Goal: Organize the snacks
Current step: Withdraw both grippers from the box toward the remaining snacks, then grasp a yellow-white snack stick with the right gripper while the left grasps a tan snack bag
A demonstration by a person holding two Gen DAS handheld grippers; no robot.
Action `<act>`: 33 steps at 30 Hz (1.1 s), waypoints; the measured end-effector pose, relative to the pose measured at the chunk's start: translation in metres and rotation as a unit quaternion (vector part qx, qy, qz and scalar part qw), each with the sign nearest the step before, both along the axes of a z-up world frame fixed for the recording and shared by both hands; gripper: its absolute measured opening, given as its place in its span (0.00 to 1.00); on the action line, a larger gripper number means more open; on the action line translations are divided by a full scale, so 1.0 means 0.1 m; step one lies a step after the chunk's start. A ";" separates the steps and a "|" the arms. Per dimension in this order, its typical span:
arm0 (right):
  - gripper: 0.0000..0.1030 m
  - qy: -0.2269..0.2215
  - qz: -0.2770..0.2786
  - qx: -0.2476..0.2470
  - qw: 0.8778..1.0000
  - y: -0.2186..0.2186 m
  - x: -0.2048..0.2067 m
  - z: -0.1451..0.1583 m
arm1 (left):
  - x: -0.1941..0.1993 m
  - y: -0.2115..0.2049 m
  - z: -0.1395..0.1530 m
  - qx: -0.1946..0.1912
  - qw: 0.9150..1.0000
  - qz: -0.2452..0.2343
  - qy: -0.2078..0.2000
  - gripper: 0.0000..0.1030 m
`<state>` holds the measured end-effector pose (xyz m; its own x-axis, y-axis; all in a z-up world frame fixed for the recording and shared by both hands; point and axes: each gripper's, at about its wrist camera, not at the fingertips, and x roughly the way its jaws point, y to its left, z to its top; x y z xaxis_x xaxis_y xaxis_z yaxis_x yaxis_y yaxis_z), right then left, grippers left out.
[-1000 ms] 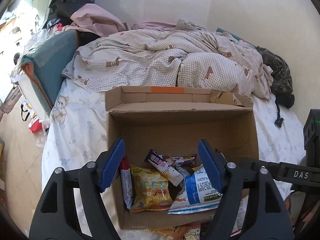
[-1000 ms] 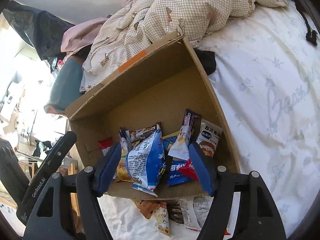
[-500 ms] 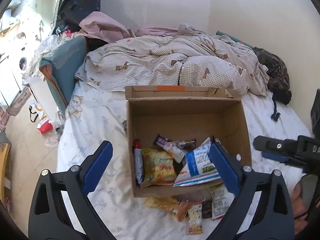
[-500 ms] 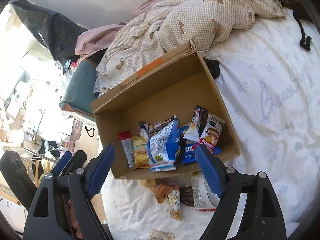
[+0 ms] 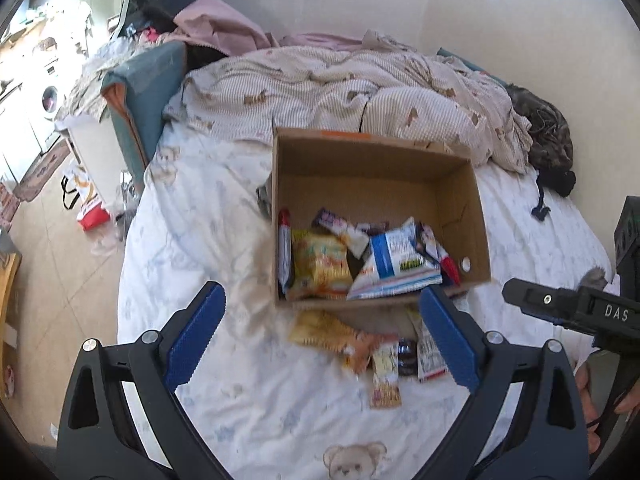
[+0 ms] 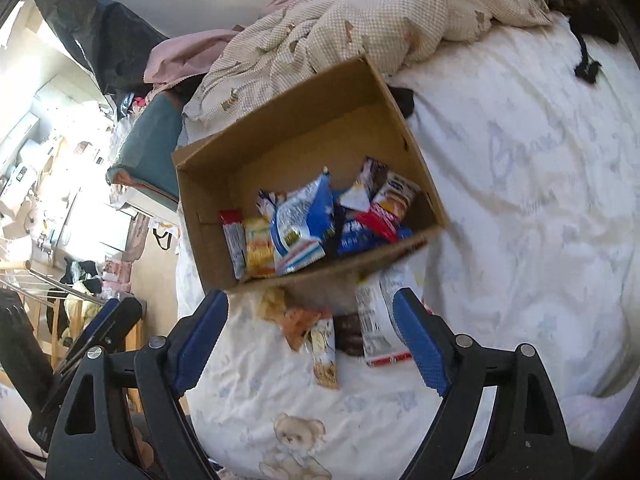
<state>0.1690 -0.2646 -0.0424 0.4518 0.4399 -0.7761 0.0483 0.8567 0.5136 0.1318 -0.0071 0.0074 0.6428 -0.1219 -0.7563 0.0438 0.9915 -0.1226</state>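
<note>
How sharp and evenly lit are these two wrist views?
Left wrist view: brown cardboard box fairly sharp, loose snack packets on the white bedsheet smeared, room at far left overexposed. Right wrist view: box's near edge blurred, left side washed out by glare; both fisheye-curved.

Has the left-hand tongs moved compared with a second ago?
Yes. The left tongs have pulled back from the cardboard box: a second ago its tips framed the snacks inside; now they sit short of its near wall, empty and wider open.

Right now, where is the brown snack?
In the right wrist view, the brown snack lies on the sheet before the box, between two other packets.
</note>
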 end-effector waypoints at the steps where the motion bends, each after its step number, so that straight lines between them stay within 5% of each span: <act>1: 0.85 0.003 -0.002 0.001 1.000 -0.02 -0.02 -0.01 | -0.03 0.00 -0.03 -0.002 1.000 0.000 0.005 0.94; 11: 0.85 0.067 -0.038 0.014 0.997 -0.23 0.01 -0.38 | -0.05 0.35 -0.41 -0.036 0.992 0.074 0.092 0.93; 17: 0.82 0.134 0.031 0.071 0.988 0.11 0.12 -0.79 | 0.04 0.43 -0.61 -0.053 0.985 0.098 0.132 0.93; 20: 0.66 0.163 0.058 0.056 0.983 0.33 0.15 -0.98 | 0.08 0.41 -0.65 -0.056 0.984 0.102 0.138 0.93; 27: 0.50 0.184 0.104 -0.022 0.977 0.85 0.34 -1.31 | 0.15 0.44 -0.63 -0.057 0.983 0.112 0.134 0.93; 30: 0.33 0.170 0.115 -0.050 0.977 0.99 0.34 -1.32 | 0.17 0.50 -0.65 -0.062 0.981 0.121 0.136 0.93; 31: 0.19 0.167 0.122 -0.051 0.977 1.04 0.35 -1.31 | 0.17 0.53 -0.66 -0.063 0.981 0.124 0.137 0.93; 33: 0.15 0.152 0.143 -0.056 0.976 1.16 0.34 -1.28 | 0.18 0.57 -0.68 -0.063 0.980 0.130 0.139 0.93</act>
<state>0.2026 -0.1483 -0.1702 0.0637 0.4180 -0.9062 -0.0647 0.9079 0.4142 0.1493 0.0496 -0.0604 0.4361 -0.0848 -0.8959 -0.2614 0.9407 -0.2163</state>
